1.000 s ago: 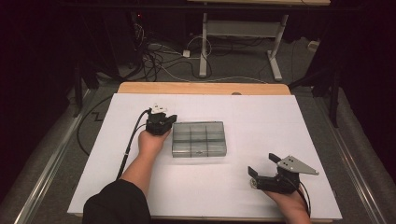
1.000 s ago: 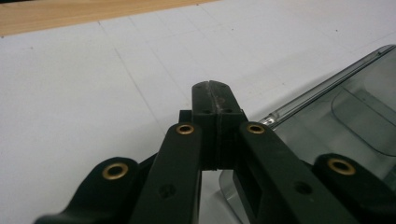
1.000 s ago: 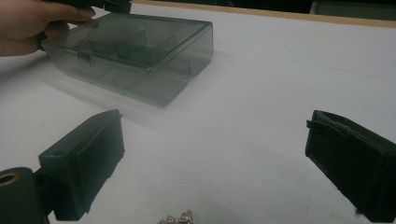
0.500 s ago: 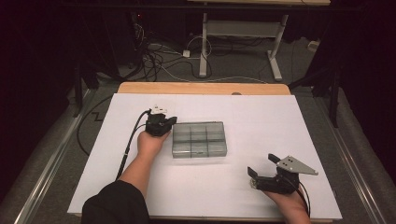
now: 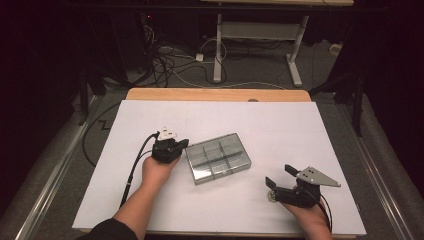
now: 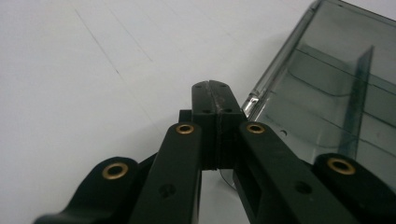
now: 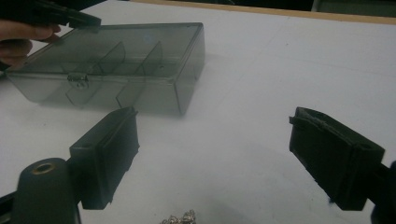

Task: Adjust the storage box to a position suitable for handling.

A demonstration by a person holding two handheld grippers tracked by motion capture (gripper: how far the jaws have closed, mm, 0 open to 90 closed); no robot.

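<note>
**A:** Where does the box sit now?

**B:** The clear compartment box [image 5: 218, 158] lies just left of centre in the high view, on the white table [image 5: 280, 125]; it is skewed, its left end lower in the frame than its right, where a second ago it lay square to the table edge. Its lid is down; the dividers show through the smoky plastic, and the right gripper view shows a small latch [image 7: 77, 80] on the long wall facing that camera.

**A:** And the left gripper?

**B:** The left gripper [image 5: 184, 145] is at the box's upper-left corner in the high view; its jaws are pressed together with nothing between them. In the left gripper view the closed tip [image 6: 214, 93] stands right at the box's corner edge; whether it touches, I cannot tell.

**A:** The right one?

**B:** The right gripper [image 5: 279, 175] rests at the lower right of the high view, well apart from the box; its jaws stand wide and hold nothing, though they have just been closing a little. In the right gripper view the two pads [image 7: 109, 149] frame bare table, with the box in the upper left beyond; a small crumpled metallic thing [image 7: 181, 218] lies at the bottom edge, too cut off to name.
</note>
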